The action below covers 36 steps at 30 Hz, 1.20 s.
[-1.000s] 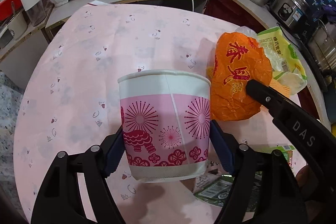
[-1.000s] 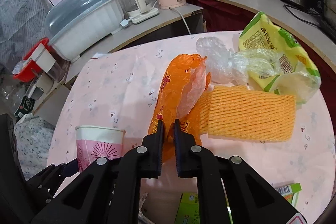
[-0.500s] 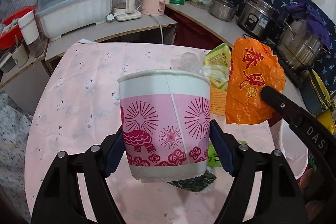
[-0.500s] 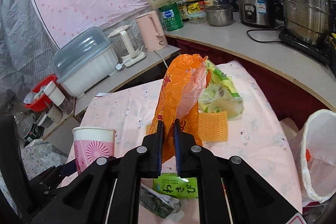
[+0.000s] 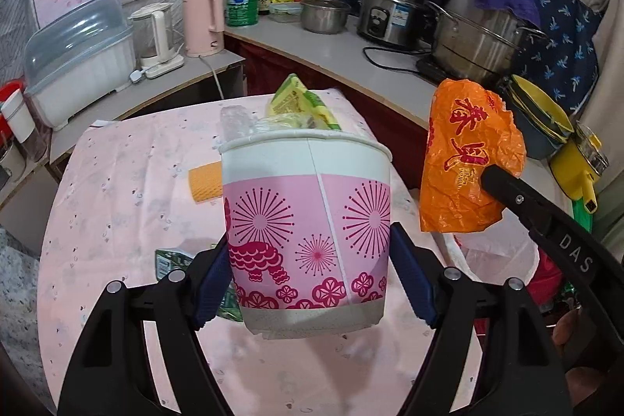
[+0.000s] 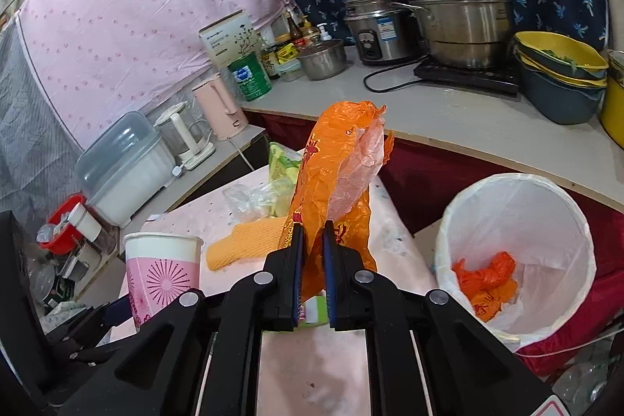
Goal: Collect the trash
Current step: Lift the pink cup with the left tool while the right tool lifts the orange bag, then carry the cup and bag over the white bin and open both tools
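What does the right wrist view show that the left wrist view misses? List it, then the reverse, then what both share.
Only the right wrist view: inside the white-lined trash bin, crumpled orange plastic at its bottom, beside the table.

Only the left wrist view: the left gripper with its pads pressed against both sides of the pink paper cup.

Both: the cup, the orange bag pinched in the right gripper, the yellow-green wrapper and orange foam net on the table.

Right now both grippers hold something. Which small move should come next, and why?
Probably carry the right gripper rightward until the orange plastic bag hangs over the white-lined trash bin, then open. The bag is pinched and lifted off the table, the bin stands open just to the right, and the left gripper still clamps the paper cup.
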Each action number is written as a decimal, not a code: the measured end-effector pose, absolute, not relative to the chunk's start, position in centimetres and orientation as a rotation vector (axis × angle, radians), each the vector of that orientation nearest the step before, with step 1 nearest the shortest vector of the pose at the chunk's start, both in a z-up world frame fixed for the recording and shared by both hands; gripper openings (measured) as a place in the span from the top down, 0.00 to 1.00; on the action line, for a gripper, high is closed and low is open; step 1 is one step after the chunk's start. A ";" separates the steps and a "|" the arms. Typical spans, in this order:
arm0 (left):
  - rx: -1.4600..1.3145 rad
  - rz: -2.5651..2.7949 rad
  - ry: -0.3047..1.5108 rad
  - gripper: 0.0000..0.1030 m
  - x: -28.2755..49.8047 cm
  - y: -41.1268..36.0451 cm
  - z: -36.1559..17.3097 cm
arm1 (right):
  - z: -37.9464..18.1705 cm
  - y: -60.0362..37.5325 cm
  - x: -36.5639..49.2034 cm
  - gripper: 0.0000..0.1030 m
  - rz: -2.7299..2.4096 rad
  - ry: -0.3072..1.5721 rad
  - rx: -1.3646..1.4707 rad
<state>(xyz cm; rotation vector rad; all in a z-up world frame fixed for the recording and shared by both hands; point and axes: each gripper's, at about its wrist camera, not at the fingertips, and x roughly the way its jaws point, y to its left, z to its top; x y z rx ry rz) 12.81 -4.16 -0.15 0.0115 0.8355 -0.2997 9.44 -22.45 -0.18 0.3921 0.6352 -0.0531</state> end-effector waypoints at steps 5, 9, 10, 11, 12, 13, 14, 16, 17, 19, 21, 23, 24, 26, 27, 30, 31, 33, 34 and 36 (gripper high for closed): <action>0.075 -0.361 0.831 0.30 11.1 -8.8 -0.2 | -0.5 -26.7 6.8 0.91 -0.119 0.618 0.435; 0.110 -0.401 0.837 0.30 10.0 -12.0 -0.6 | -1.1 -30.2 4.9 0.91 -0.170 0.607 0.472; 0.118 -0.410 0.837 0.30 9.8 -12.7 -0.7 | -1.2 -31.0 4.4 0.91 -0.182 0.605 0.480; 0.127 -0.419 0.838 0.30 9.6 -13.5 -0.8 | -1.4 -31.6 4.0 0.91 -0.191 0.603 0.486; 0.133 -0.426 0.838 0.30 9.4 -14.1 -0.9 | -1.5 -32.4 3.6 0.91 -0.205 0.602 0.493; 0.140 -0.435 0.841 0.30 9.2 -14.8 -1.0 | -1.7 -33.0 3.3 0.91 -0.215 0.601 0.499; 0.146 -0.445 0.843 0.30 9.1 -15.4 -1.1 | -1.9 -33.6 3.0 0.91 -0.224 0.601 0.506; 0.161 -0.458 0.844 0.30 8.8 -16.6 -1.3 | -2.3 -34.7 2.4 0.91 -0.242 0.600 0.517; 0.169 -0.466 0.845 0.30 8.7 -17.2 -1.4 | -2.5 -35.2 2.2 0.91 -0.251 0.600 0.523; 0.181 -0.478 0.851 0.30 8.5 -18.2 -1.7 | -3.0 -36.1 1.6 0.91 -0.264 0.602 0.535; 0.192 -0.491 0.857 0.30 8.4 -19.3 -2.0 | -3.4 -36.8 1.2 0.91 -0.276 0.604 0.542; 0.205 -0.504 0.862 0.30 8.3 -20.3 -2.4 | -3.8 -37.6 0.9 0.91 -0.286 0.608 0.551; 0.210 -0.509 0.865 0.30 8.3 -20.8 -2.5 | -4.2 -38.0 0.8 0.91 -0.292 0.611 0.556; 0.225 -0.522 0.872 0.30 8.3 -21.8 -3.0 | -4.7 -38.8 0.6 0.91 -0.300 0.617 0.565; 0.232 -0.528 0.877 0.30 8.3 -22.3 -3.3 | -5.0 -39.0 0.6 0.91 -0.304 0.619 0.570; 0.247 -0.546 0.900 0.30 8.7 -23.7 -4.3 | -5.9 -40.0 0.4 0.91 -0.319 0.628 0.584; 0.250 -0.551 0.907 0.30 8.9 -24.2 -4.5 | -6.2 -40.4 0.4 0.91 -0.324 0.632 0.589; 0.257 -0.565 0.914 0.30 9.1 -24.9 -5.2 | -6.8 -41.0 0.3 0.91 -0.334 0.638 0.600; 0.260 -0.571 0.916 0.30 9.2 -25.4 -5.4 | -7.1 -41.3 0.3 0.91 -0.340 0.642 0.605; 0.267 -0.582 0.917 0.29 9.4 -26.2 -6.0 | -7.6 -41.7 0.3 0.91 -0.346 0.649 0.612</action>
